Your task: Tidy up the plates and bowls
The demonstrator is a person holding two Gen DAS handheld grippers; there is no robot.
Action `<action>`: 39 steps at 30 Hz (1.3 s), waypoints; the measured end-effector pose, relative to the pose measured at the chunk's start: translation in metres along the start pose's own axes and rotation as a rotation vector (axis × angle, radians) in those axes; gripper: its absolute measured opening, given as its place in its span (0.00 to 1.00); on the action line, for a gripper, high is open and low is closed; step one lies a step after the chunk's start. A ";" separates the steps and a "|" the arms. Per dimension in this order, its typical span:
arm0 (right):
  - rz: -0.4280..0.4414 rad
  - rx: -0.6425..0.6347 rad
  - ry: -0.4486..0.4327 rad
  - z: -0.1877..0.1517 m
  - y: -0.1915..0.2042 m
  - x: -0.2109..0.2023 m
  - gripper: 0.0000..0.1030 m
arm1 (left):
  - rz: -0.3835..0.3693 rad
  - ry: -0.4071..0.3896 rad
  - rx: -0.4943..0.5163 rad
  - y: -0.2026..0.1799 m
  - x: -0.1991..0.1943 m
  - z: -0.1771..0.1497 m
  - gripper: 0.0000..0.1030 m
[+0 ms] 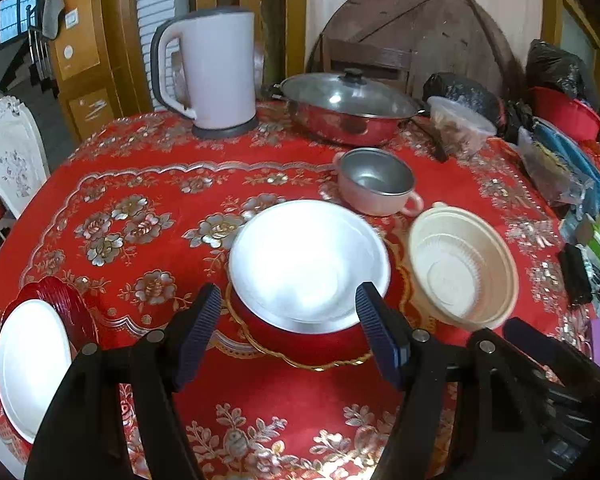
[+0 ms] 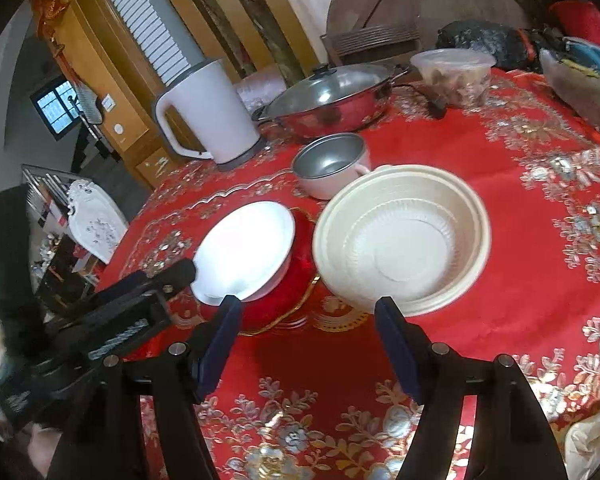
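Tabletop [image 1: 260,392]: wearing red floral cloth.
Left tongs [image 1: 290,334]: gaping open, straddling white bowl's [image 1: 308,260] near rim.
Right tongs [image 2: 308,346]: gaping, empty, cream bowl [image 2: 402,238] just ahead.
Handling: closing squarely on rims, avoiding tipping.

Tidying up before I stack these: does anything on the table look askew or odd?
The white bowl sits tilted inside the red gold-rimmed bowl, leaning toward the kettle side rather than nested level. The cream plastic bowl also looks tipped, its near edge raised. Nothing spilled or broken shows.
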State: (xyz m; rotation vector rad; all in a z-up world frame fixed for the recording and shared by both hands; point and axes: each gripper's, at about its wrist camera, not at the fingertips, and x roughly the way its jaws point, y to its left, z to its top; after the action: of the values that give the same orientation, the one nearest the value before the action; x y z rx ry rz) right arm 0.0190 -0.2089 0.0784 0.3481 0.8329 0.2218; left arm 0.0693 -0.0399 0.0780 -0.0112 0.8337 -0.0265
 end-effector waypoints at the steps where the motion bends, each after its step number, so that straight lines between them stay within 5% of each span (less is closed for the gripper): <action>1: 0.017 0.006 0.009 0.001 0.001 0.002 0.69 | 0.008 0.008 0.000 0.003 0.005 0.001 0.67; 14: 0.165 0.076 0.088 0.023 0.012 0.047 0.68 | 0.081 0.070 -0.058 0.035 0.043 0.011 0.67; 18: 0.177 0.084 0.113 0.028 0.016 0.066 0.54 | 0.086 0.089 -0.072 0.040 0.052 0.017 0.67; 39: 0.193 0.127 0.138 0.030 0.011 0.089 0.53 | 0.085 0.143 -0.086 0.045 0.073 0.020 0.67</action>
State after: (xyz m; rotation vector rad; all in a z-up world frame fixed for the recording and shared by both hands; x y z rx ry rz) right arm 0.0992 -0.1759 0.0404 0.5376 0.9528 0.3773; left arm 0.1339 0.0031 0.0366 -0.0553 0.9774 0.0894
